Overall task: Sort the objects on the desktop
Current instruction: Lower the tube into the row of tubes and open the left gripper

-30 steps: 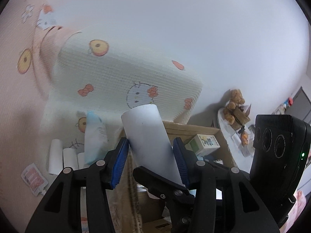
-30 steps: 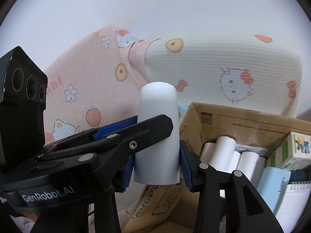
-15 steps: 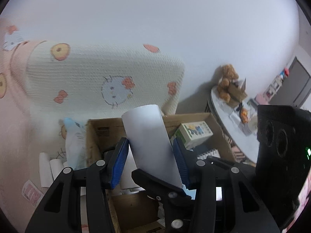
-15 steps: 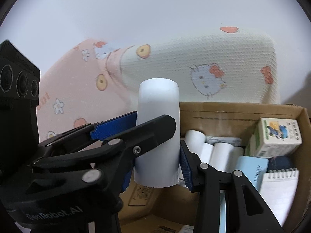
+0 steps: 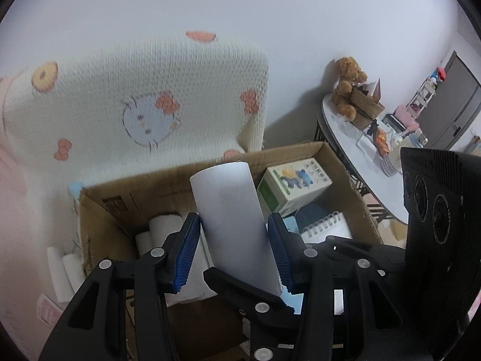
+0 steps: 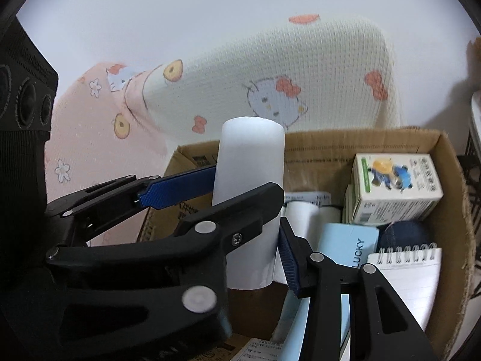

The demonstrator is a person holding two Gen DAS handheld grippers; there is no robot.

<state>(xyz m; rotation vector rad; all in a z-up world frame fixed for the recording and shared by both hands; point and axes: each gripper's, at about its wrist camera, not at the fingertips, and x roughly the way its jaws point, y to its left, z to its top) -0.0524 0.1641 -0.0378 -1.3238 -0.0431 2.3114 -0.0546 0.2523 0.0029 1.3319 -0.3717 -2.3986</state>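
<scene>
Both grippers [image 5: 233, 252] [image 6: 249, 210] share one white roll [image 5: 234, 225]

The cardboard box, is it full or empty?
Partly full. The cardboard box holds paper rolls, a small carton and a spiral notepad.

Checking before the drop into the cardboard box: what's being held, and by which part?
One white paper roll, clamped across its lower sides by both the left hand-held gripper and the right hand-held gripper, whose jaws are opening.
</scene>
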